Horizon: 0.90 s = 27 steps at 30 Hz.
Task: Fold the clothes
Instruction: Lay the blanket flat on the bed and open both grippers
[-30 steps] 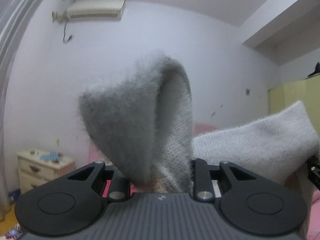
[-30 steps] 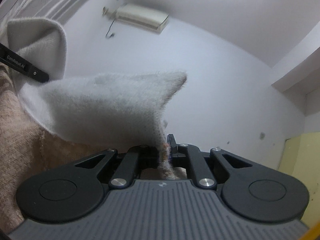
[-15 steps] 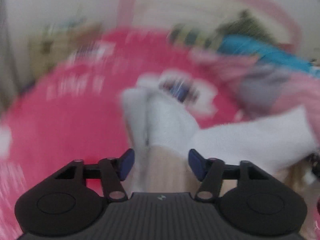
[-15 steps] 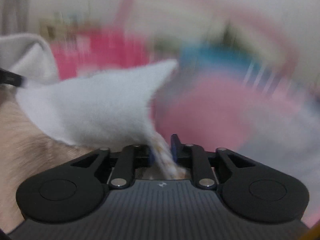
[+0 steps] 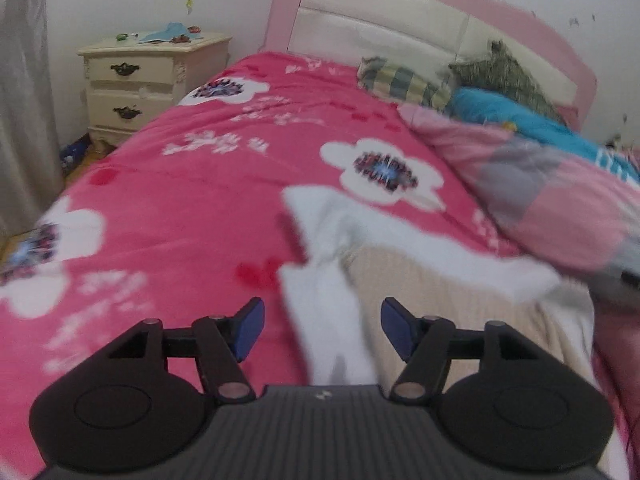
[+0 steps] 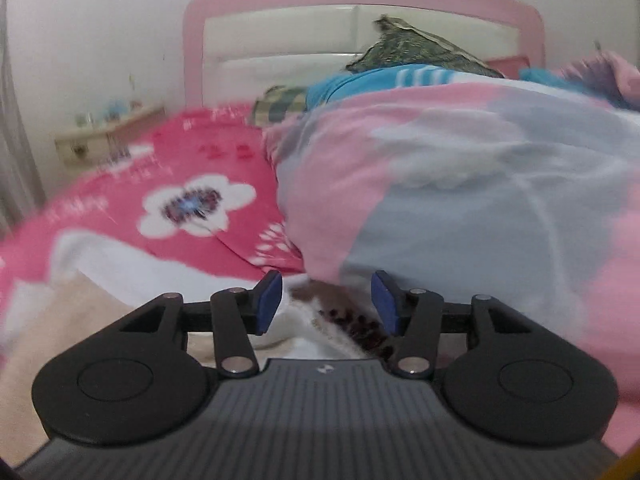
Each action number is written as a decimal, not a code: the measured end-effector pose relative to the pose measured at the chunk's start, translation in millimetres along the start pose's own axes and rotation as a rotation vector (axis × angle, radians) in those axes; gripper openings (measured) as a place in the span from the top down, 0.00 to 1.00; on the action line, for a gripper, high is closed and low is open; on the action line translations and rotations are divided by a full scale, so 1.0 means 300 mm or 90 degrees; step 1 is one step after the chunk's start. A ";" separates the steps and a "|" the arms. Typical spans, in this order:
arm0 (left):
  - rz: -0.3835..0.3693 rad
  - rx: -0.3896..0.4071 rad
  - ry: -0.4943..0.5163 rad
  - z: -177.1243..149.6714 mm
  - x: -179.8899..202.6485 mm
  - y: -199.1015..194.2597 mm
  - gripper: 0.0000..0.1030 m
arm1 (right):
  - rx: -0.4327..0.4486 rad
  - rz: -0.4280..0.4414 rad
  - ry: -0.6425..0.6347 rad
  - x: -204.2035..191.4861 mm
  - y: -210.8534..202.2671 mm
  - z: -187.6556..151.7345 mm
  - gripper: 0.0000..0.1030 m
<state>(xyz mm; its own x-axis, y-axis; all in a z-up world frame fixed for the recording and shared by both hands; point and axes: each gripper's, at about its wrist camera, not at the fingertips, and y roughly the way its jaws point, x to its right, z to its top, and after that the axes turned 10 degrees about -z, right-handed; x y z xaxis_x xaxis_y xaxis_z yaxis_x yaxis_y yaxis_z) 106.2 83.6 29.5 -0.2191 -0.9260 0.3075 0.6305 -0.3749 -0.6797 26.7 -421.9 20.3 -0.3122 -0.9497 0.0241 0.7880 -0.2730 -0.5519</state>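
A white and beige knit garment lies on the pink flowered bedspread. In the left wrist view its white edge runs between the open jaws of my left gripper, which holds nothing. In the right wrist view the same garment lies at lower left, and a part with dark red dots sits under my right gripper. The right gripper is open and empty, close to a pink and grey quilt.
A cream nightstand stands left of the bed. A pink headboard is at the back, with striped and dark pillows and a blue cloth before it. The folded quilt fills the bed's right side.
Both grippers swung down from facing the wall to facing the bed. Both let go of the garment, which now lies on the bedspread. Their jaws went from shut to open.
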 end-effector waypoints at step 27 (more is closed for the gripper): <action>-0.003 -0.237 0.064 -0.521 0.107 -0.049 0.59 | -0.142 0.143 -0.153 -0.163 -0.533 -0.451 0.10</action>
<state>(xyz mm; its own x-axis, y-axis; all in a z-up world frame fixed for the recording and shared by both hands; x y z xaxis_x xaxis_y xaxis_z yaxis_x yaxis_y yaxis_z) -26.5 52.3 -54.8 -0.3050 -0.9169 0.2575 0.3192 -0.3531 -0.8794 -155.6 -311.0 -5.4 0.0087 -0.9981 0.0616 0.6793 -0.0393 -0.7328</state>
